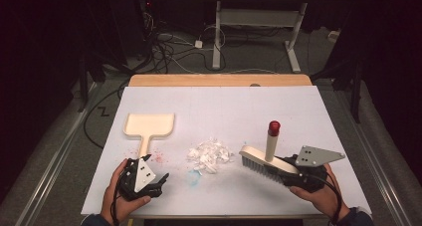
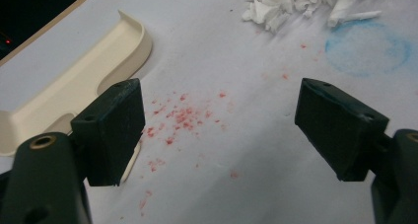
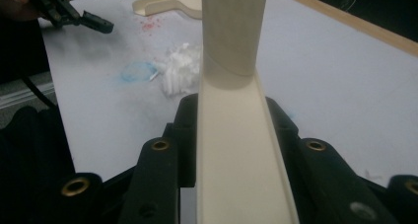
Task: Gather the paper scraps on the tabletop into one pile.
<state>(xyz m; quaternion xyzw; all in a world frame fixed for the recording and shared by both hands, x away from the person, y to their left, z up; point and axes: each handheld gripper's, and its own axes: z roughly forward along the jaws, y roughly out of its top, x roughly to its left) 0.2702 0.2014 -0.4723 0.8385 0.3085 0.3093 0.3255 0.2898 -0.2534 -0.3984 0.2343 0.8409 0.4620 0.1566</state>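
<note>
A cream brush [image 1: 259, 160] with an upright red-capped handle [image 1: 272, 130] hangs low over the white sheet at the right, bristles down. My right gripper [image 1: 287, 170] is shut on its back; in the right gripper view the jaws clamp the cream brush body [image 3: 236, 155]. White paper shreds [image 1: 210, 155] lie in a heap in the middle, just left of the bristles. A cream dustpan [image 1: 149, 124] lies flat at the left, handle toward me. My left gripper [image 1: 160, 180] rests near that handle, open with nothing between its jaws [image 2: 222, 130]; the dustpan [image 2: 74, 86] lies beside its left jaw.
Red specks [image 2: 182, 118] and a blue smudge [image 2: 367, 49] mark the white sheet [image 1: 224, 106] between the dustpan and the shreds. The wooden table edge [image 1: 219, 80] runs along the back. Cables and a desk frame stand on the floor beyond.
</note>
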